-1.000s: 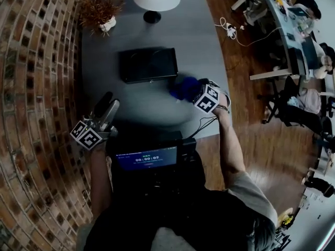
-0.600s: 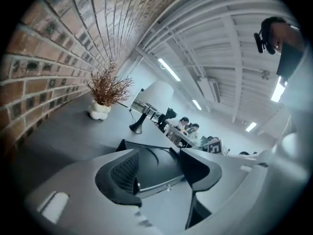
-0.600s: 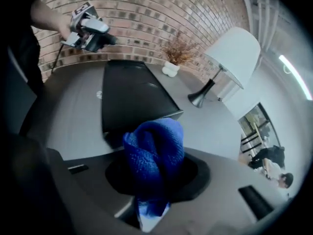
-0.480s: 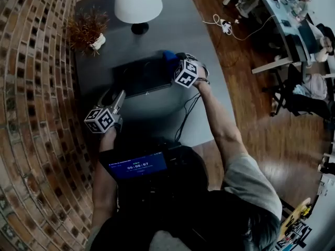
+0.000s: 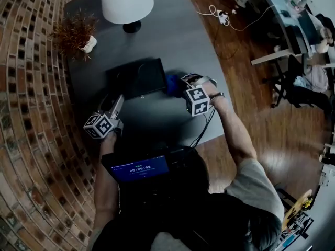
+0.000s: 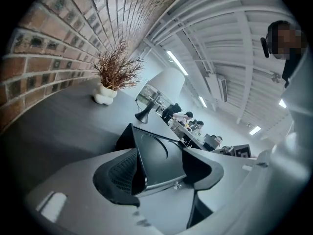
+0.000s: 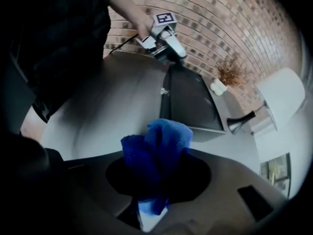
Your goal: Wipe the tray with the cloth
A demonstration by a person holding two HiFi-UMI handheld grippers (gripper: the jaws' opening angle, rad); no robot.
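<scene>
A black tray (image 5: 137, 77) lies flat on the grey table (image 5: 172, 35). My left gripper (image 5: 116, 100) sits low at the tray's near left corner. In the left gripper view the tray (image 6: 157, 155) has its near edge between the parted jaws of this gripper (image 6: 161, 180), which have just been opening; the pads stand off it. My right gripper (image 5: 179, 86) is just right of the tray, shut on a bunched blue cloth (image 5: 175, 82). In the right gripper view the cloth (image 7: 159, 148) sticks out of the jaws above the table, short of the tray (image 7: 190, 99).
A white lamp (image 5: 127, 1) and a dried plant in a white pot (image 5: 73, 33) stand behind the tray. A brick wall (image 5: 31, 114) runs along the left. The table's curved edge (image 5: 220, 88) drops to wooden floor on the right. A lit screen (image 5: 141, 169) sits below.
The left gripper came down to the tray's near left corner. The right gripper carried the cloth to the tray's far right corner, then back beside its right edge.
</scene>
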